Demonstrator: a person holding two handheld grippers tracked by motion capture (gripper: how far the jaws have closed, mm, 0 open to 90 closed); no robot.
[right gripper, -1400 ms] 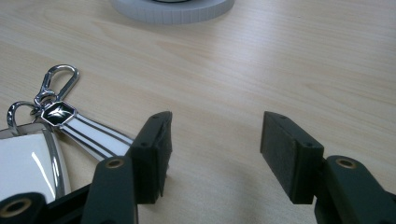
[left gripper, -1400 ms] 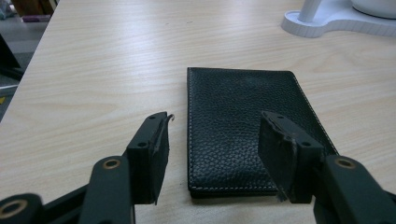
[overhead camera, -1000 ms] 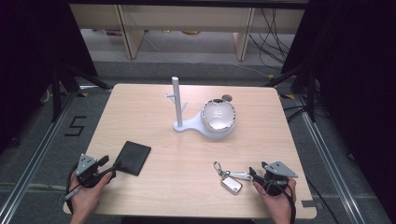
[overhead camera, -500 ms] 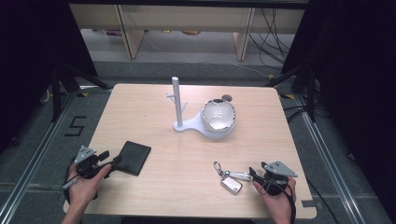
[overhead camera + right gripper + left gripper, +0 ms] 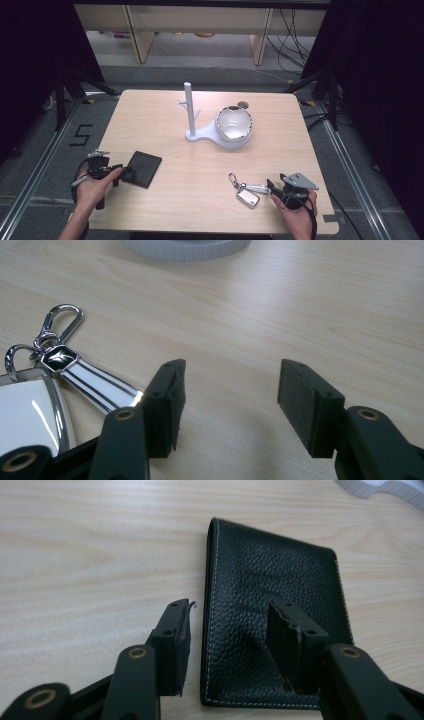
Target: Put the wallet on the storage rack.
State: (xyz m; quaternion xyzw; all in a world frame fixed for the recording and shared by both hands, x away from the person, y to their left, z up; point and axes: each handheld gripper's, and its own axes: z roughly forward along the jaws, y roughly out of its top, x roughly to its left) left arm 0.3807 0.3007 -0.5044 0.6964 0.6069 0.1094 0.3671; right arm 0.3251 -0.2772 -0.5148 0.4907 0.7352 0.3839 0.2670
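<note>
A black leather wallet (image 5: 143, 169) lies flat near the table's front left. My left gripper (image 5: 123, 175) is at its near-left edge. In the left gripper view the jaws (image 5: 232, 615) straddle the wallet's (image 5: 280, 580) stitched edge, one pad over the bare wood and the other above the leather. They have just been closing, still with a gap and no grip. At the front right my right gripper (image 5: 270, 185) rests open with bare wood between its pads (image 5: 230, 390). A white key fob (image 5: 248, 196) with a striped strap (image 5: 97, 382) and metal clip (image 5: 56, 324) lies just left of it.
A white stand with an upright post (image 5: 189, 107) and a white bowl (image 5: 233, 125) on its base sits at the table's middle back. The table's front edge (image 5: 200, 232) runs close under both hands. Shelving and cables lie beyond the far edge.
My left hand has shifted a little away from the person along the wallet's edge, and its jaws stand narrower. The wallet, the key fob and the right gripper have not moved.
</note>
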